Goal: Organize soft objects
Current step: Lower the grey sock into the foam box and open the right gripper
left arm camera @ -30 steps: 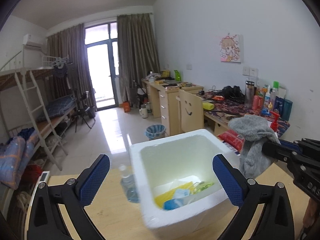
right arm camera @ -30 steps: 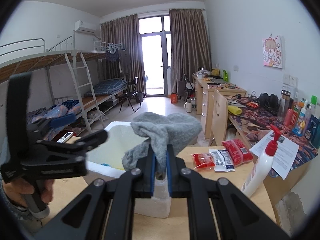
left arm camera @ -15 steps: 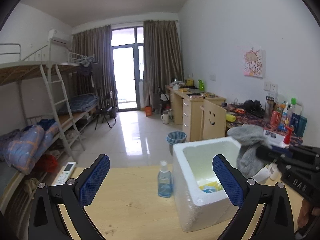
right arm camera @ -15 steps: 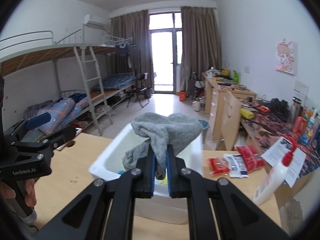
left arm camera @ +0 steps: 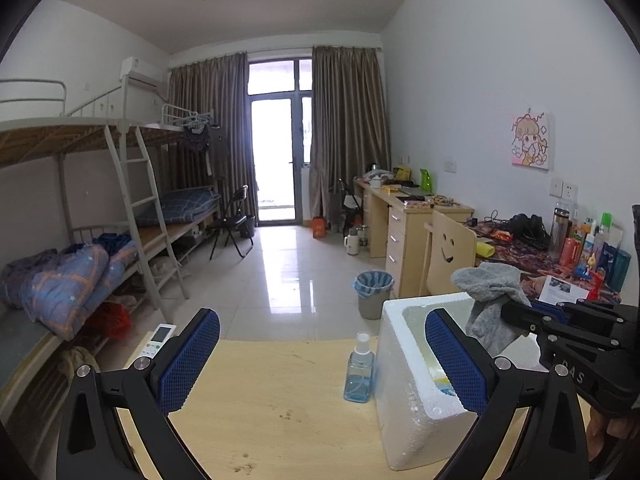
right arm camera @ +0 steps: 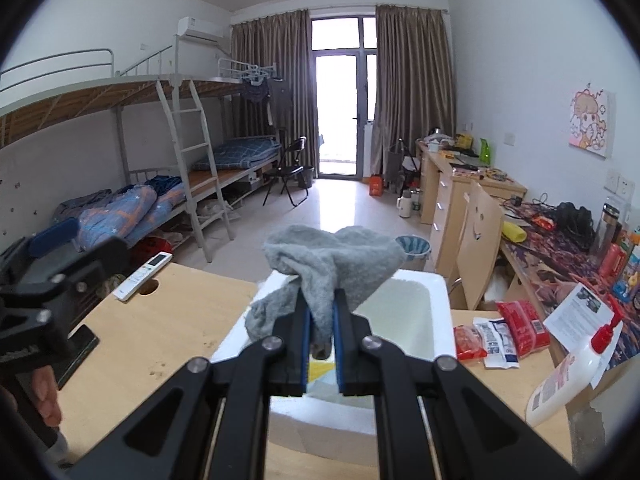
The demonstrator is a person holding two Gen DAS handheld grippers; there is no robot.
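My right gripper (right arm camera: 321, 312) is shut on a grey fluffy cloth (right arm camera: 332, 264) and holds it above the open white foam box (right arm camera: 416, 308). The cloth (left arm camera: 490, 300) and the right gripper (left arm camera: 516, 314) also show in the left wrist view, over the box (left arm camera: 412, 400). The box holds yellow and blue items at its bottom. My left gripper (left arm camera: 322, 356) is open and empty, above the wooden table (left arm camera: 264, 408), left of the box.
A small blue spray bottle (left arm camera: 359, 370) stands just left of the box. Red and white snack packets (right arm camera: 500, 330) and a white pump bottle (right arm camera: 568, 376) lie right of the box. A remote (right arm camera: 144, 276) and a dark phone (right arm camera: 78, 354) lie at the table's left.
My left gripper has pulled back and swung left, away from the box. My right gripper has kept its hold on the cloth and stayed over the box.
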